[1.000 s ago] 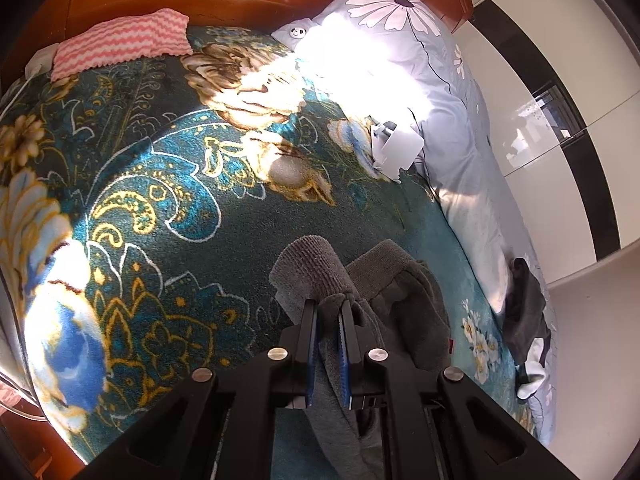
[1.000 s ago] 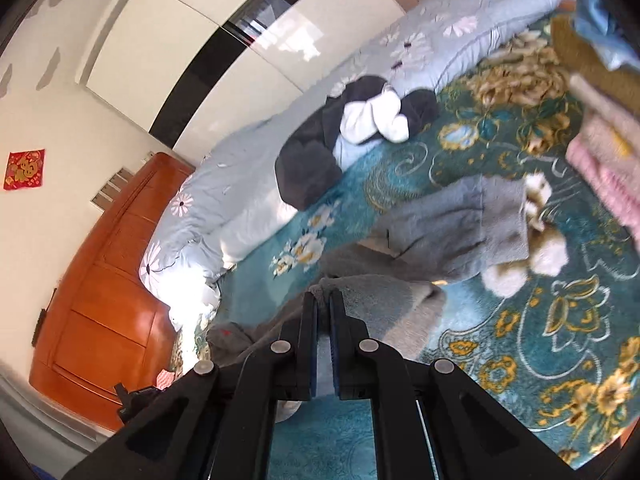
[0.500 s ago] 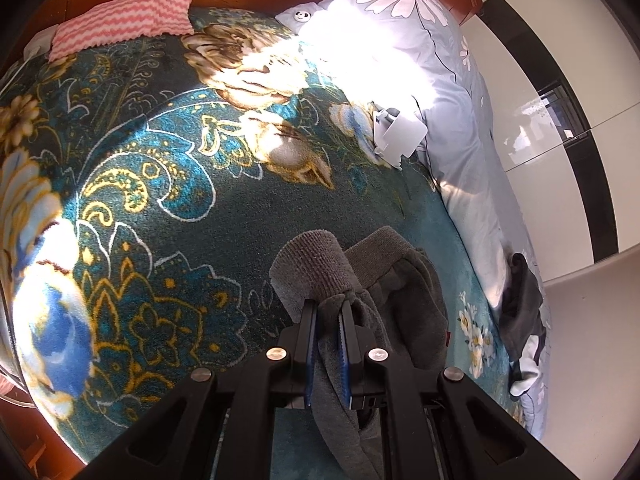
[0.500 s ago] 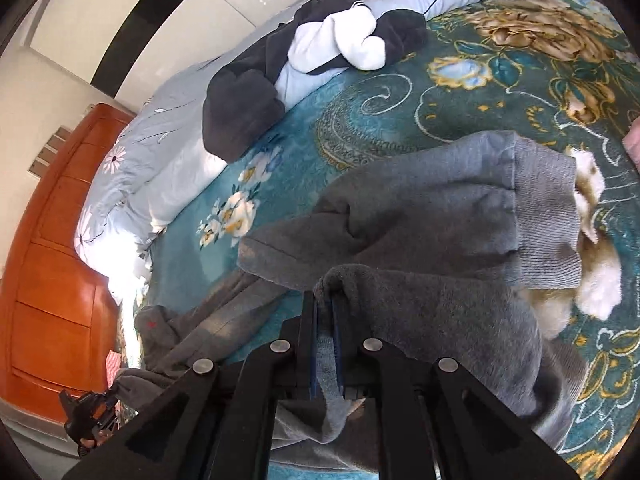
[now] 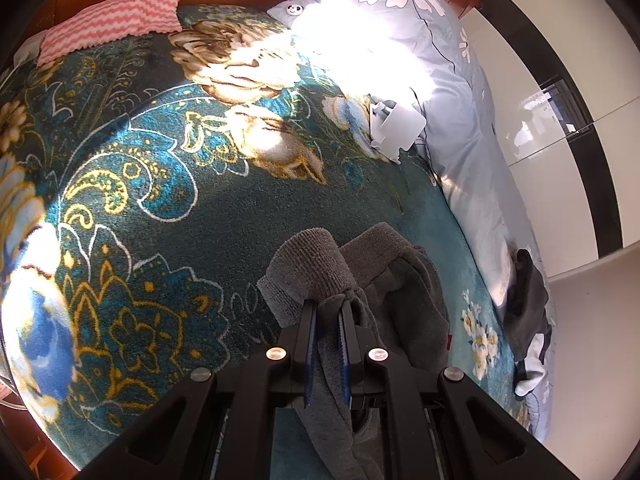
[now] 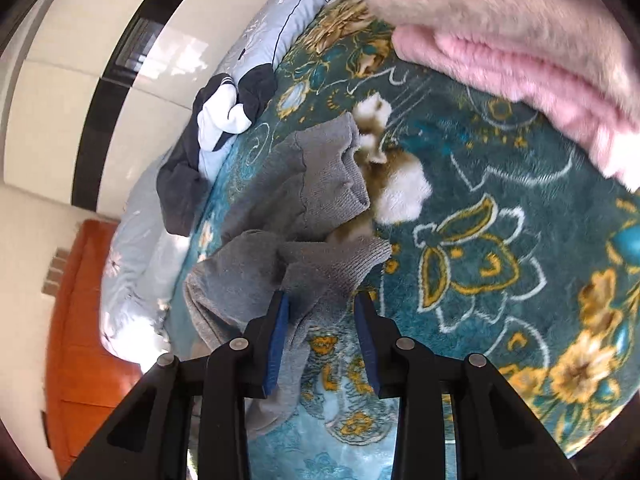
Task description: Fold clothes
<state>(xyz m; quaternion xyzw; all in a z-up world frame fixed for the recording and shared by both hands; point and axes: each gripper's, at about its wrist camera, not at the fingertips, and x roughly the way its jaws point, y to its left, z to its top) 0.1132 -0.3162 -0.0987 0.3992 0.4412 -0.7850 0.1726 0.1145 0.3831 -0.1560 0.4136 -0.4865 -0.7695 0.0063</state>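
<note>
A grey sweatshirt (image 5: 384,280) lies bunched on the teal floral blanket (image 5: 160,184). My left gripper (image 5: 328,306) is shut on a ribbed cuff of it, with cloth hanging between the fingers. In the right wrist view the same grey sweatshirt (image 6: 304,196) lies folded over itself, its ribbed hem and cuff showing. My right gripper (image 6: 322,300) is open, its jaws apart around a loose grey edge that rests between them without being pinched.
A pile of dark and white clothes (image 6: 216,116) lies by the pale blue duvet (image 5: 460,92). Folded pink and beige fleece (image 6: 520,48) sits at the upper right. A pink zigzag cloth (image 5: 112,24) and a white object (image 5: 394,126) lie near the wooden headboard.
My right gripper has opened and let go of the grey sweatshirt, and its view has swung toward the pink fleece. My left gripper stays shut on the cuff and barely moved.
</note>
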